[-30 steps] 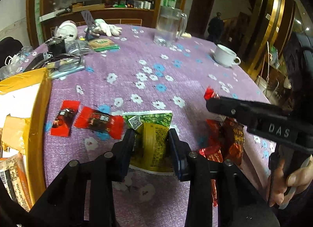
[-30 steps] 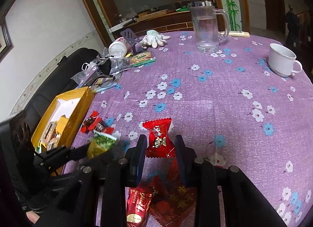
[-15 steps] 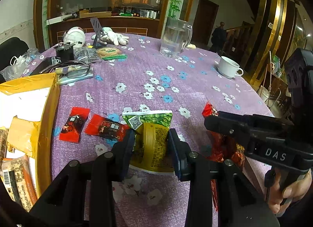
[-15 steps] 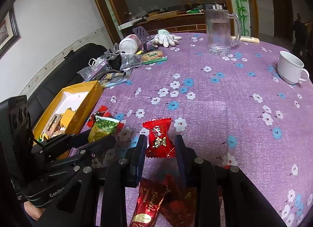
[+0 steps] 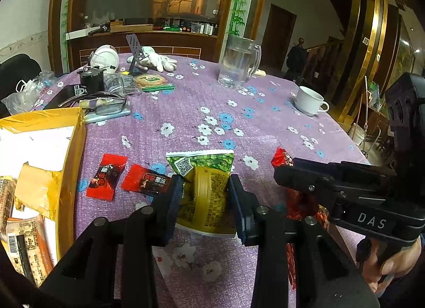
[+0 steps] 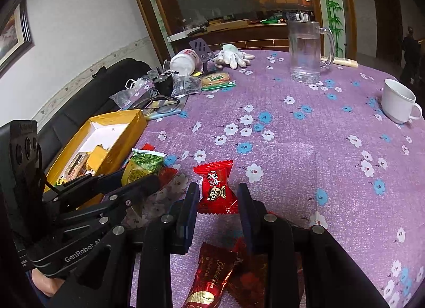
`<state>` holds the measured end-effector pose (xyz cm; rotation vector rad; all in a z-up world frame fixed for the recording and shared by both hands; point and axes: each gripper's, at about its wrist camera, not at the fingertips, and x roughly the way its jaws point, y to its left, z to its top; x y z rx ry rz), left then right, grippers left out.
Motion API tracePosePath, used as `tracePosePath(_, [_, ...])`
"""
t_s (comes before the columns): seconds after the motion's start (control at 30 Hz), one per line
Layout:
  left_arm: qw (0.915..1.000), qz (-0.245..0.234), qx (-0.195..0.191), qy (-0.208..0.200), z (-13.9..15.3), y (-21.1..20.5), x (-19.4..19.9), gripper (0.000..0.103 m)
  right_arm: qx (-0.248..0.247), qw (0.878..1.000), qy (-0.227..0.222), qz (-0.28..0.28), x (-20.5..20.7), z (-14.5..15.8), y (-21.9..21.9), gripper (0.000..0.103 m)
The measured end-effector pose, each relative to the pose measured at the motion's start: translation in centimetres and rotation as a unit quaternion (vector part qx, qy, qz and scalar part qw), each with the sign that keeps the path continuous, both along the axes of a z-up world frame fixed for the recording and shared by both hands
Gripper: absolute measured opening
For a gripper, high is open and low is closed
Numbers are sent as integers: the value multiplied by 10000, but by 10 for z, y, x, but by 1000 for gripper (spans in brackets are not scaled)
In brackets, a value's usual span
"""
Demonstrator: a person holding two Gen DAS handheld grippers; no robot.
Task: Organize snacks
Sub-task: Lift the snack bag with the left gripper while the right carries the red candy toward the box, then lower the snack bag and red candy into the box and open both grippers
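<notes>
Purple flowered tablecloth [image 5: 186, 100] over a round table, dark wood cabinet and glass behind.

Left wrist view: left gripper [image 5: 205, 196] low centre, its two blue pads pinching a green-and-yellow packet [image 5: 205, 188] by the sides — the packet's top edge fans out above the pads, lifted over the cloth. Two red candies [image 5: 106, 176] lie flat on the cloth left of it, the nearer one touching the left pad's side. Yellow box [image 5: 71, 154] at the left edge, open, with wrapped snacks inside at lower left. Right gripper [image 5: 292, 172] enters from the right edge, a red wrapper poking out at its tip; a hand [image 5: 390, 268] grips its handle at lower right.

Right wrist view: right gripper [image 6: 217, 199] low centre, fingers closed on a red packet [image 6: 216, 188] with a cartoon face, held upright between the pads. More red wrappers [image 6: 212, 273] lie on the cloth below it, at bottom centre. Left gripper shows at left with the green packet at its tip, just beside the box's near corner.

Upper part of both views: glass mug [image 6: 305, 53] top centre-right, white cup [image 6: 398, 100] at right, white gloves [image 6: 233, 55], a white jar [image 6: 186, 62] on its side and bagged clutter at upper left.
</notes>
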<state>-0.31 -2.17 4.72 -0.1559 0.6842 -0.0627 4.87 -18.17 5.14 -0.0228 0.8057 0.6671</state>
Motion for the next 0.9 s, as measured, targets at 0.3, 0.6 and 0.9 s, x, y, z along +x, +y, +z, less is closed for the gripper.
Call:
tracePosePath(0.3, [9999,61,47,-93,5,-1,-5,33,101,9999,19,-5,-1,3,-1,30])
tracePosePath(0.6, [9992,186,11,-345,27,10,-19,33,279,9996,21,-41,-2,7,-4,30])
tracePosePath(0.9, [9968,564,-46,-565,45,46,-39,33,486,9988,54,-24,-8,23,5,30])
